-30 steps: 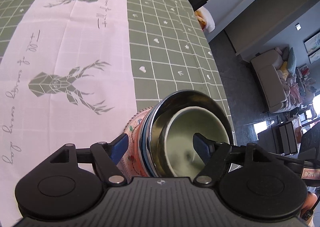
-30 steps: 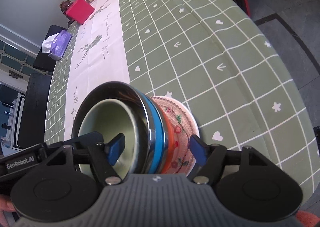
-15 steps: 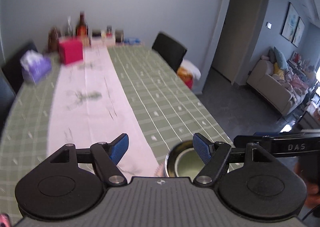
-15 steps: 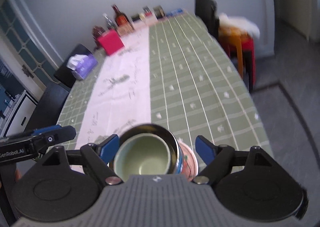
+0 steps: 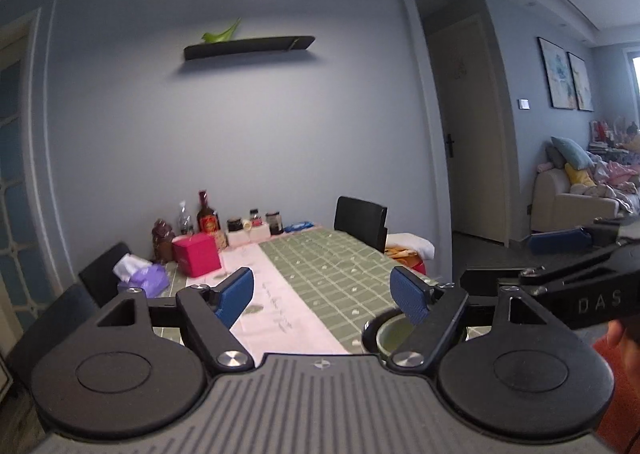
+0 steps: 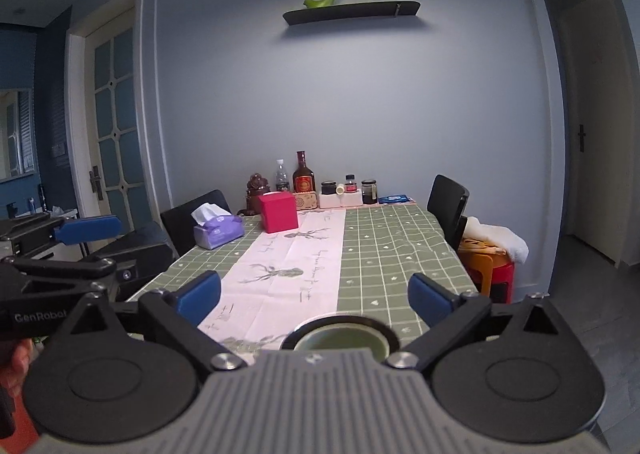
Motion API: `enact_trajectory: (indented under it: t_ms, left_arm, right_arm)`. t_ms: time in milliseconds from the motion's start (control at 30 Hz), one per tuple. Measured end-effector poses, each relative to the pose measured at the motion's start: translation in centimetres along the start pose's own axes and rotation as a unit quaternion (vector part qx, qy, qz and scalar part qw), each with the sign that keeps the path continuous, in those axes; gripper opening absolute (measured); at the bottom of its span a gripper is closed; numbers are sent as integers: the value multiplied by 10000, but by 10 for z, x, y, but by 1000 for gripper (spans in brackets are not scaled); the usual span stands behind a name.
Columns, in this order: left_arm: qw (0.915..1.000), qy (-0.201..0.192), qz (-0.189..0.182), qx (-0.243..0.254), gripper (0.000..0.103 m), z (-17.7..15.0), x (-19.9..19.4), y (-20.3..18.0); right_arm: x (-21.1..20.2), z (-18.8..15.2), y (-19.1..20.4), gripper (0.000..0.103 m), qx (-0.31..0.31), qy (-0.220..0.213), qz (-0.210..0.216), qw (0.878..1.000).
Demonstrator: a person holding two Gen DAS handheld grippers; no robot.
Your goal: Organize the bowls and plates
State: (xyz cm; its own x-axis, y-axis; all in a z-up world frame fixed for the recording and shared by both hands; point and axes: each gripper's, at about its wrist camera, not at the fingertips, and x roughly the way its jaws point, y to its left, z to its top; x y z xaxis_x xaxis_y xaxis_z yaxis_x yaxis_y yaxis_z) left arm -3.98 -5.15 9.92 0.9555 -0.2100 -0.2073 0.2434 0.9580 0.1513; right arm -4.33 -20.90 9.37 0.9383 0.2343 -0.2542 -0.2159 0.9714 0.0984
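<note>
Both sets of tongs are spreading wider right now and neither has anything between the pads. The left tongs (image 5: 322, 296) are framing bare cloth, with the stack sitting just below and behind the right-hand pad. The right tongs (image 6: 316, 296) are doing the same, with the stack low in the middle of their view, right in front of the tool body and under the pads rather than between them.

The stack of bowls (image 6: 340, 338) is sitting at the near end of the worktop (image 6: 392, 250), partly on the pale runner (image 6: 296, 266) and partly on the green check cloth. What's showing is a dark shiny metal-looking bowl rim with a pale green bowl (image 5: 394, 334) nested inside it. Whatever is under those two is hidden from here.

Handling-wise, I'm guessing the nest is stiff and fairly heavy. The green one looks like glazed ceramic, so it's chippable and slick, and the metal rim is probably slippery too. I'd be taking hold at the rim, one pad inside and one outside the wall, or pinching from two opposite sides with both tongs so the nested pieces aren't sliding against each other. Lifting by the inner bowl alone would likely leave the rest behind.
</note>
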Motion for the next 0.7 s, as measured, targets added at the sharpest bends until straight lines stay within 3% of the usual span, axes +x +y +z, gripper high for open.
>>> enact_trajectory:
  t_ms: [233, 400, 533, 700]
  left_arm:
    - [9964, 316, 714, -328, 98, -40, -6, 0]
    - [9922, 621, 845, -672, 98, -64, -9, 6]
    - [9891, 914, 996, -581, 98, -82, -6, 4]
    - [9843, 1441, 929, -418, 98, -100, -3, -8]
  right_arm:
    - [-26, -41, 15, 98, 249, -100, -289, 9992]
    - [-24, -67, 27, 98, -38, 6, -447, 9990]
    - [-15, -85, 30, 98, -36, 360, -723, 9967]
    - [-6, -102, 18, 98, 304, 941, -1013, 9899]
